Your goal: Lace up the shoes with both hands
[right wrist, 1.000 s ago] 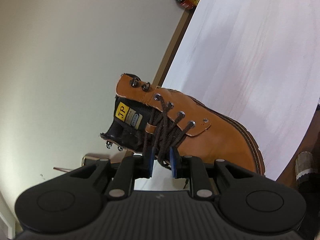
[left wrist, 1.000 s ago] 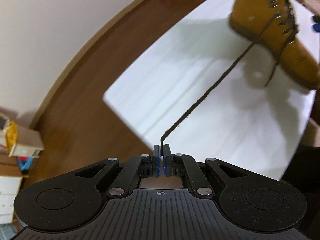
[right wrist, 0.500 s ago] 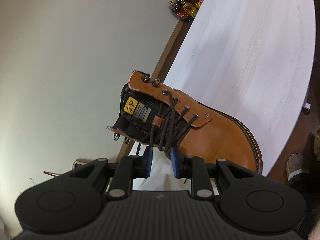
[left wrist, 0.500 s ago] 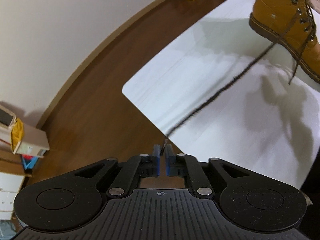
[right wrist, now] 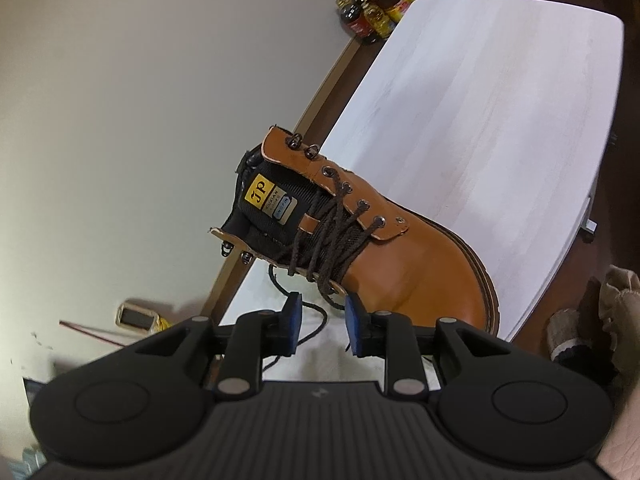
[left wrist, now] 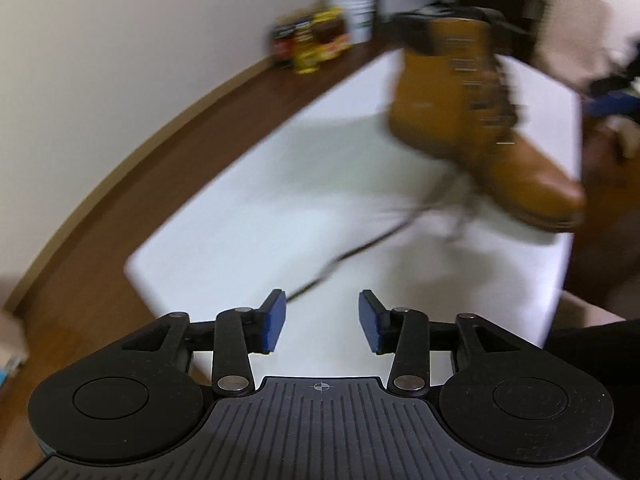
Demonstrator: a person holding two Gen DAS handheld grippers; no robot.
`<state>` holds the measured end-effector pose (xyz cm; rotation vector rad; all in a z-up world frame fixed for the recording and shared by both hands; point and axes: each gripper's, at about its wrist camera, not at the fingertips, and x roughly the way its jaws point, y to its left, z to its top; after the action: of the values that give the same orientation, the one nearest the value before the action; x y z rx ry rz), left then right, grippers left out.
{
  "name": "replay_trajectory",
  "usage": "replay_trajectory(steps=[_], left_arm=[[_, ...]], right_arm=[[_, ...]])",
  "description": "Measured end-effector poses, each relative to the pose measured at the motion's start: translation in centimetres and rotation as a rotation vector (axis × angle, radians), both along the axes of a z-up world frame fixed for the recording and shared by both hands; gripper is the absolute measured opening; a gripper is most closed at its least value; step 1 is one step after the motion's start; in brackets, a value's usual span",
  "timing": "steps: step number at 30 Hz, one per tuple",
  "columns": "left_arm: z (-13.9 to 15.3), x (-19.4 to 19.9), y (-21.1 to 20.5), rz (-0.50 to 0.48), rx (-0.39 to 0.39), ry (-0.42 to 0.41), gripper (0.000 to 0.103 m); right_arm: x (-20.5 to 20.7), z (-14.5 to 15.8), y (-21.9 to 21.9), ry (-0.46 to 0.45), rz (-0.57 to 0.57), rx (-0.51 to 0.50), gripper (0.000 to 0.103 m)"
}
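Note:
A tan leather boot stands on the white table, blurred in the left wrist view. Its dark brown lace trails loose across the table toward my left gripper, whose jaws are opening with nothing between them. In the right wrist view the boot lies close ahead, its crossed laces threaded through the lower eyelets and the top hooks bare. My right gripper hovers just short of the laces, jaws opening. A loose lace loop lies on the table beneath the fingers, and the pads do not press on it.
Several bottles and a white tub stand on the brown floor by the wall beyond the table's far corner. A small cardboard box sits on the floor at left. A furry slipper lies at right.
My left gripper let go of the taut lace end, opened wide and swung toward the boot; the lace dropped slack onto the table. My right gripper's jaws widened and drew back from the laces.

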<state>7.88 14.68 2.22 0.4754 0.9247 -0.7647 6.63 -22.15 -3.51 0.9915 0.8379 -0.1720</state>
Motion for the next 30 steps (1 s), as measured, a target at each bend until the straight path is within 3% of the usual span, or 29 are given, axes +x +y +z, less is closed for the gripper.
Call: replay_trajectory(steps=[5, 9, 13, 19, 25, 26, 27, 28, 30], left_arm=[[-2.0, -3.1, -8.3, -0.137, -0.007, -0.023, 0.042], [-3.4, -3.5, -12.3, -0.163, 0.018, -0.041, 0.041], [-5.2, -2.6, -15.7, -0.168, 0.097, -0.073, 0.041], [-6.1, -1.0, -16.7, -0.115, 0.129, -0.051, 0.04], [-6.3, -1.1, -16.8, -0.132, 0.144, -0.037, 0.04], [-6.4, -1.1, -16.8, -0.132, 0.154, -0.036, 0.036], [-6.5, -1.1, -16.8, -0.132, 0.164, -0.034, 0.016], [-6.6, -1.1, -16.8, -0.132, 0.169, -0.025, 0.004], [-6.5, -1.1, -16.5, -0.131, 0.165, -0.009, 0.004]], right_arm=[[2.7, -0.1, -1.2, 0.034, 0.111, 0.0, 0.028], [3.8, 0.7, -3.5, 0.027, 0.202, -0.018, 0.028], [3.3, 0.7, -6.3, 0.045, 0.202, -0.015, 0.029], [2.0, 0.6, -9.8, 0.059, 0.172, -0.009, 0.029], [1.0, 0.3, -10.8, 0.064, 0.138, 0.008, 0.029], [0.9, 0.2, -10.8, 0.064, 0.134, 0.011, 0.029], [0.7, 0.1, -10.6, 0.065, 0.13, 0.015, 0.029], [0.6, 0.0, -10.6, 0.065, 0.126, 0.018, 0.029], [0.4, -0.1, -10.4, 0.066, 0.119, 0.022, 0.029]])
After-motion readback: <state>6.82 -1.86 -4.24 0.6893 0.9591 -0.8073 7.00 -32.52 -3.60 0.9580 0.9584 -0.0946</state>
